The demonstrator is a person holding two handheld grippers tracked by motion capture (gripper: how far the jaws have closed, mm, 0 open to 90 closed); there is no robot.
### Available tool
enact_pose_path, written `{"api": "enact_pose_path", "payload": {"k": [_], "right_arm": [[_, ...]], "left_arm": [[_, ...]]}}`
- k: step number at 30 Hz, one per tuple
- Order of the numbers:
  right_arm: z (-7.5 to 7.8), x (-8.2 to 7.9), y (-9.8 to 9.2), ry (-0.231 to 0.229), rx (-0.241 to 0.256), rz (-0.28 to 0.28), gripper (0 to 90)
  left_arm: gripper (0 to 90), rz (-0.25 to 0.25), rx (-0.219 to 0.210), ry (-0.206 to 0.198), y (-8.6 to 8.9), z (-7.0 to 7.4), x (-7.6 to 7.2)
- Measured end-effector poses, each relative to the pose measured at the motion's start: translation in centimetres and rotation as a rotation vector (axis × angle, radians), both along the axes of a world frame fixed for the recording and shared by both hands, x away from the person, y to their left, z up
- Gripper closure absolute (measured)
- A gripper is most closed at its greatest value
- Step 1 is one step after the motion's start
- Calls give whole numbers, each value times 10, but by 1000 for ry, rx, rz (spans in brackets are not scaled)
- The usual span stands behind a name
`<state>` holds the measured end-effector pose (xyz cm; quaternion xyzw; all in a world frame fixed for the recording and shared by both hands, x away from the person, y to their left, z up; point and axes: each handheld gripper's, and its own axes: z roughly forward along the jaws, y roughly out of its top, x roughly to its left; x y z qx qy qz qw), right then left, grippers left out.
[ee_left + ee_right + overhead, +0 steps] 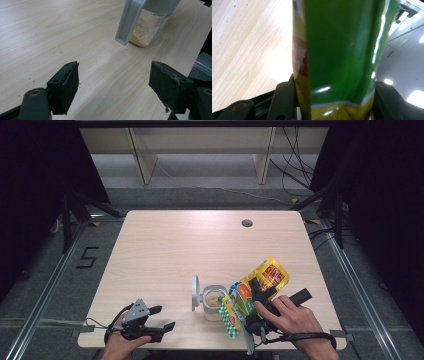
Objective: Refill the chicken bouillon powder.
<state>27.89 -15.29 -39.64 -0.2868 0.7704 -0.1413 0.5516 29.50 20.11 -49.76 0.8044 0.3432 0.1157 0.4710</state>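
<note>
**Bag tipped over the open jar**

We see a pale wooden table (pixel 165 250) from the high view, with the work gathered at its near edge, right of centre. A glass jar (pixel 215 301) stands there upright, holding a shallow layer of pale tan granules. Its grey lid (pixel 195 292) is swung open and stands on edge at the jar's left side, attached to the rim.

Our right gripper (pixel 254 296) pinches a green and yellow bag (pixel 239 304). In the right gripper view the two black jaws press against either side of the glossy bag (pixel 339 50), which rises between them. From above, the bag lies tilted, its yellow end (pixel 271 273) pointing far and right, its green-checked end (pixel 229 322) lowered toward the near side just right of the jar. The bag's edge overlaps the jar's right rim in the high view; we cannot tell whether they touch. The right hand (pixel 290 317) wraps the gripper's handle.

Our left gripper (pixel 162 317) rests low at the near left part of the table, well apart from the jar, held by the left hand (pixel 122 345). Its jaws are spread wide with nothing between them. In the left gripper view bare wood shows between the jaws, and farther off stand the jar (pixel 147 27) and its hanging lid (pixel 128 22). A few crumbs lie scattered on the wood (pixel 87 45).
</note>
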Motion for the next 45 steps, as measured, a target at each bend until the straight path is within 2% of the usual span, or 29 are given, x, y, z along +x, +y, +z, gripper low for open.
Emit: {"api": "enact_pose_path", "payload": {"k": [3, 7, 9, 10, 13, 16, 17, 18, 19, 20, 21, 23, 24, 25, 26, 29, 30, 31, 32, 34, 35, 37, 38, 39, 40, 41, 42, 44, 45], "right_arm": [[0, 0, -2, -13, 16, -7, 567], [1, 0, -1, -1, 17, -4, 567], [0, 0, -1, -2, 18, -5, 567], [0, 0, -1, -2, 18, -5, 567], [1, 0, -1, -12, 8, 3, 567], [-1, 1, -1, -8, 9, 1, 567], [-2, 1, -3, -8, 28, -11, 567], [-1, 2, -1, -4, 21, 4, 567], [-1, 2, -1, -5, 13, 7, 567], [-1, 2, -1, -5, 13, 7, 567], [0, 2, -2, -7, 12, 0, 567], [0, 1, -2, -10, 10, -2, 567], [-2, 0, -4, -10, 31, -34, 567], [0, 2, -2, -11, 11, 0, 567], [0, 2, -2, -11, 9, 1, 568], [1, 2, -2, -11, 8, 1, 567], [-1, 1, -4, -10, 35, -13, 567], [0, 2, -3, -9, 16, 4, 568], [1, 2, -3, -9, 12, 4, 567], [0, 2, -3, -1, 20, -5, 567], [0, 2, -3, 2, 19, -7, 567], [0, 2, -3, -7, 24, -2, 567], [-1, 1, -4, -9, 36, -20, 567], [-1, 1, -4, -9, 36, -20, 567], [1, 2, -1, -2, -4, 3, 567], [1, 2, -1, -2, -4, 3, 567], [1, 2, -2, -9, 1, 8, 568], [1, 2, -2, 2, 16, -5, 568], [1, 2, -2, 3, 10, -3, 567]], "left_arm": [[233, 20, -19, 19, -1, -1, -1], [233, 1, -8, -3, -1, -1, 0], [233, 6, 4, 3, 0, 0, 0], [234, 17, -17, 20, -1, -1, -1], [233, 14, -25, 14, -2, -2, -1], [234, 1, -10, -2, 0, -1, 0], [234, 7, 2, 2, 0, 0, -1], [234, 24, -29, 20, -2, -1, -2], [234, 15, 9, 13, 1, -1, 0], [235, 15, 9, 13, 1, -1, 0], [235, 10, -12, 4, -1, -1, -1], [235, 2, -7, 0, 0, -1, -1], [234, 1, -9, -2, 0, -1, 0], [235, 3, -4, 2, 0, -1, 0], [235, 31, -23, 20, -2, -1, -2], [234, 16, 2, 13, 1, -1, -1], [235, 21, -10, 15, -1, -1, -2], [235, 3, -6, -2, 0, -1, -1], [235, 19, -20, 14, -1, -1, -2], [235, 5, 2, 1, 0, 0, 0], [235, 24, -18, 19, -1, -1, -1], [235, 14, 2, 10, 1, -1, -1], [235, 19, -28, 17, -1, -1, -2], [235, 19, -28, 17, -1, -1, -2], [235, 20, -38, 9, -2, -2, -2], [235, 20, -38, 9, -2, -2, -2], [235, 24, -29, 23, -1, -1, -2], [235, 15, 6, 6, 1, 0, -1], [235, 20, -18, 11, -1, -1, -2]]}}
